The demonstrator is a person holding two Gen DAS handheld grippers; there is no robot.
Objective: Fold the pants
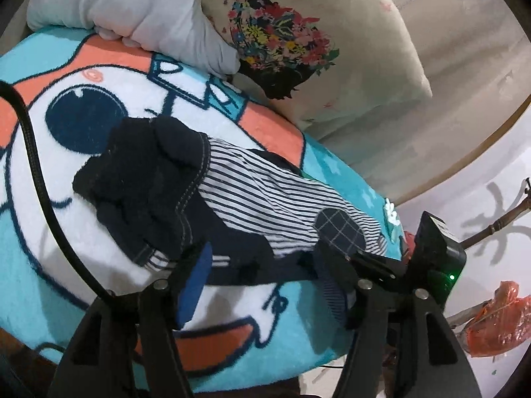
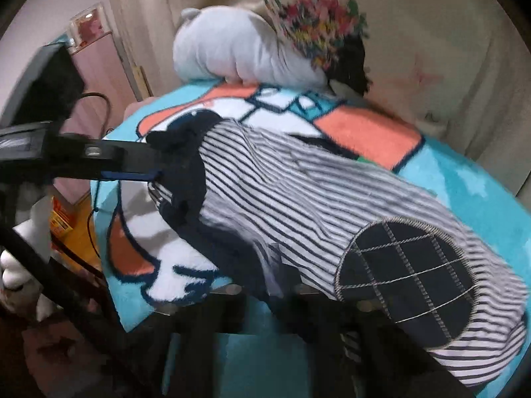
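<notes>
Small striped pants (image 1: 265, 199) with a navy waistband (image 1: 139, 179) and a checked navy knee patch (image 2: 405, 282) lie on a cartoon blanket (image 1: 66, 232). My left gripper (image 1: 262, 258) stands open at the near edge of the pants, its blue pad (image 1: 195, 282) clear of the cloth and a navy fold lying between the fingers. In the right wrist view the left gripper (image 2: 156, 165) reaches in from the left beside the waistband. My right gripper (image 1: 351, 258) is shut on the pants at the leg end. In its own view the blurred fingers (image 2: 232, 301) are mostly hidden under the striped cloth.
A grey pillow (image 1: 139, 6) and a flowered cushion (image 1: 298, 43) rest at the far end of the blanket. A black cable (image 1: 39, 172) crosses the blanket on the left. An orange plastic bag (image 1: 497, 321) lies on the floor beyond the bed's right edge.
</notes>
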